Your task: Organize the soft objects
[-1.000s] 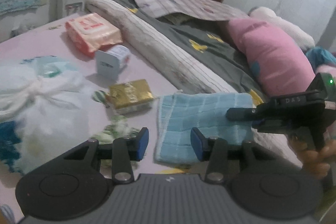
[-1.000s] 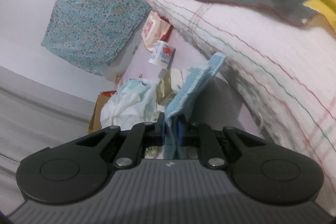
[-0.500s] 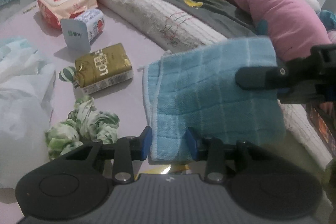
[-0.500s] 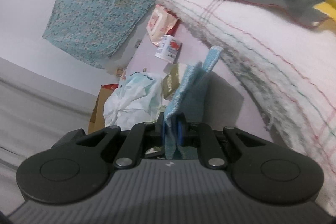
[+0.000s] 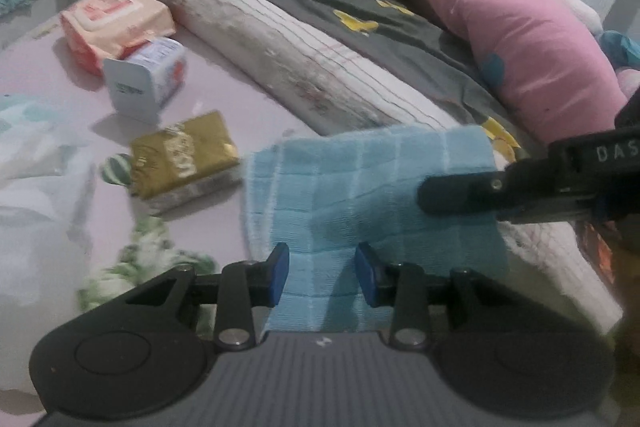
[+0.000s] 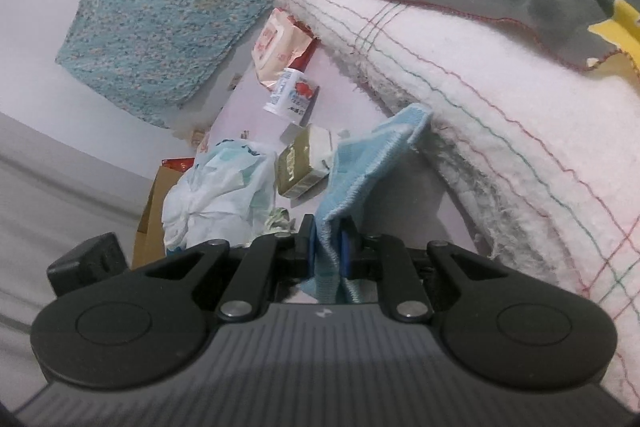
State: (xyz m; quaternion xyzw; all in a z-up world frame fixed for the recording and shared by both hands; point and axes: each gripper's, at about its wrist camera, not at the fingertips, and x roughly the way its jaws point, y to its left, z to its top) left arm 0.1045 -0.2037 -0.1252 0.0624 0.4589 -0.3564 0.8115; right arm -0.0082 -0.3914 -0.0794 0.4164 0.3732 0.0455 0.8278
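Observation:
A light blue checked cloth [image 5: 372, 195] hangs lifted above the pink bed sheet. My right gripper [image 6: 327, 247] is shut on the cloth's right edge [image 6: 360, 167]; its fingers [image 5: 460, 193] show in the left wrist view pinching that edge. My left gripper [image 5: 322, 273] is open, its blue pads on either side of the cloth's lower edge, with the cloth passing between them.
On the sheet [image 5: 208, 95] lie a gold packet [image 5: 184, 155], a white carton [image 5: 144, 83], a pink wipes pack [image 5: 112, 19], a green-white scrunched fabric [image 5: 140, 259] and a white plastic bag [image 6: 216, 187]. A rolled white blanket [image 5: 288, 67], grey blanket and pink pillow [image 5: 528, 67] lie behind.
The right gripper lifted the blue cloth off the sheet. The left gripper moved up to the cloth's lower edge and narrowed slightly around it.

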